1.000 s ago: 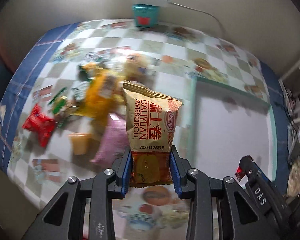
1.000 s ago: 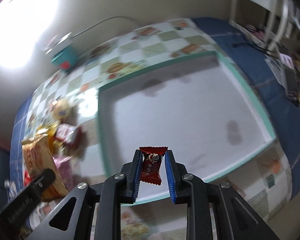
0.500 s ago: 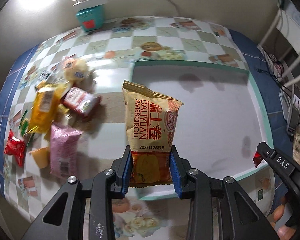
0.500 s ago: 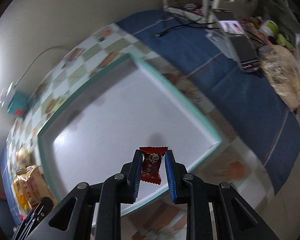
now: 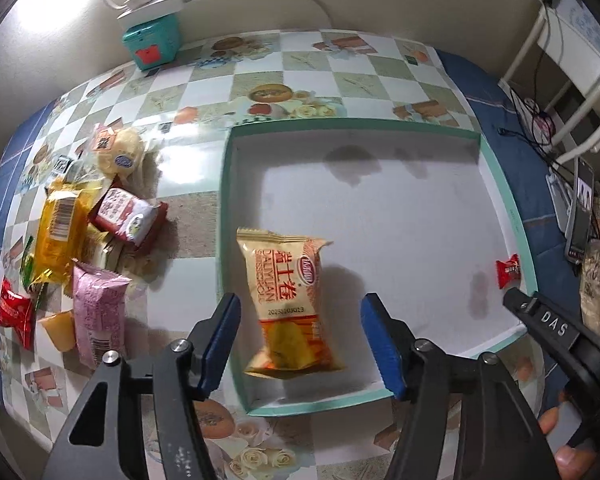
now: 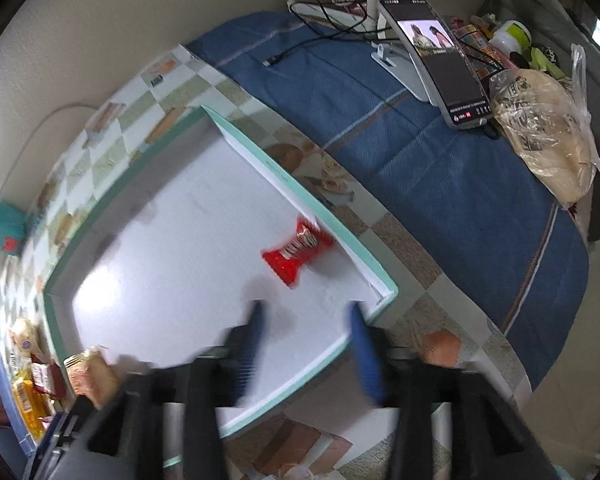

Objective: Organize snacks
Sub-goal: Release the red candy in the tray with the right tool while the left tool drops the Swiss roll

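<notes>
1. The orange-and-yellow plastic Swiss-roll packet [image 5: 290, 304] lies in the near-left part of the shallow white tray with a teal rim [image 5: 225, 216], close to its left wall. It sits between the blue pads of the left gripper [image 5: 300, 340], whose jaws are opening and press on nothing; the packet is released.
2. The small red foil candy wrapper [image 6: 298, 250] lies at the tray's right side, just beside the teal wall. The right gripper [image 6: 306, 344] hangs above the tray's near-right corner, jaws opening, with nothing between them; this view is blurred.
3. The step in hand looks like the release of both snacks into the tray. To do it well, let the jaws spread fully before lifting, so no pad snags a wrapper edge and drags it.
4. Lift each gripper straight up and clear of the teal rim, which is low and likely light enough to shift if knocked.
5. The two snacks lie well apart, so the middle and far part of the tray stays free for more.
6. Outside the tray, on the checked, food-printed tabletop [image 5: 284, 64], a loose pile waits at the left: a pink pouch [image 5: 96, 316], a yellow packet with a barcode [image 5: 58, 236], a red-and-white packet [image 5: 128, 218] and a pale round bun in clear wrap [image 5: 118, 152].
7. Those overlap one another, so I judge that taking the outermost, freest item next risks the least disturbance.
</notes>
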Motion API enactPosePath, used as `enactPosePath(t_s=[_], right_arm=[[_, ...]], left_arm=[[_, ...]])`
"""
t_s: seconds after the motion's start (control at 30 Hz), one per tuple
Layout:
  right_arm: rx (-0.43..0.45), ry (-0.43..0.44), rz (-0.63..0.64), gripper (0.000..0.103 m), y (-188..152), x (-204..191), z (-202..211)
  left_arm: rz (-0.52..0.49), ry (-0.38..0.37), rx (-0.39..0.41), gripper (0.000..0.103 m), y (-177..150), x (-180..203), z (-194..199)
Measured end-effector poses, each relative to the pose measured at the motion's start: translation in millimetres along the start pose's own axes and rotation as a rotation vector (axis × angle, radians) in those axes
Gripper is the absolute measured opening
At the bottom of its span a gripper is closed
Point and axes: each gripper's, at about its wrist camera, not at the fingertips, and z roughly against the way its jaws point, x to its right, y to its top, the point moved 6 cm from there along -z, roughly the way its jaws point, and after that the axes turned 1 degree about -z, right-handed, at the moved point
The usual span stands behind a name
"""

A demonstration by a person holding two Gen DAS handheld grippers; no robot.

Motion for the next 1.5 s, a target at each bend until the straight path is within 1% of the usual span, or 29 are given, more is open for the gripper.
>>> enactPosePath(t_s=[0.1, 0.17, 0.2, 0.23, 0.3, 0.37, 0.43, 0.5, 0.6, 0.7, 0.83, 0.97, 1.1, 1.17, 1.3, 1.5], right_arm=[[0.01, -0.021, 0.021, 0.069, 0, -2, 1], [0.017, -0.043, 0.039, 0.084, -1, -3, 1], [0.018, -0.048, 0.044, 0.087, -1, -3, 1], [0.02, -0.052, 0.047, 0.091, -2, -3, 0], [0.026, -0.063, 0.056, 0.093, -3, -4, 0], [0.032, -0.073, 0.069, 0.103, -3, -6, 0], [0.043, -0.071, 0.084, 0.103, -3, -9, 1], [0.05, -0.074, 0.098, 0.103, -3, -12, 1], [0.058, -0.083, 0.117, 0.103, -6, -16, 3], [0.068, -0.096, 0.139, 0.103, -9, -22, 5], [0.076, -0.088, 0.168, 0.103, -14, -33, 8], [0.098, -0.072, 0.21, 0.103, -20, -47, 13], [0.108, -0.024, 0.234, 0.103, -27, -65, 18], [0.117, 0.001, 0.241, 0.103, -30, -74, 22], [0.147, 0.066, 0.266, 0.103, -40, -100, 35], [0.166, 0.143, 0.32, 0.103, -62, -139, 47]], left_arm=[[0.066, 0.028, -0.021, 0.076, 1, -20, 0], [0.119, 0.057, -0.036, 0.078, 0, -37, -1], [0.154, 0.075, -0.042, 0.079, 0, -50, -1], [0.181, 0.088, -0.046, 0.082, 0, -60, -1], [0.241, 0.108, -0.052, 0.088, -1, -83, 0], [0.295, 0.131, -0.051, 0.088, -3, -105, 2], [0.35, 0.145, -0.047, 0.088, -4, -126, 6], [0.414, 0.138, -0.04, 0.089, -6, -147, 10], [0.484, 0.127, -0.016, 0.096, -8, -173, 18], [0.538, 0.132, 0.015, 0.096, -11, -197, 28], [0.594, 0.127, 0.022, 0.096, -17, -221, 33], [0.652, 0.092, 0.018, 0.096, -23, -243, 34], [0.754, 0.05, 0.019, 0.096, -33, -274, 34], [0.788, 0.059, 0.019, 0.096, -38, -288, 35], [0.813, 0.099, 0.022, 0.096, -46, -314, 40], [0.848, 0.11, 0.045, 0.096, -56, -349, 52]])
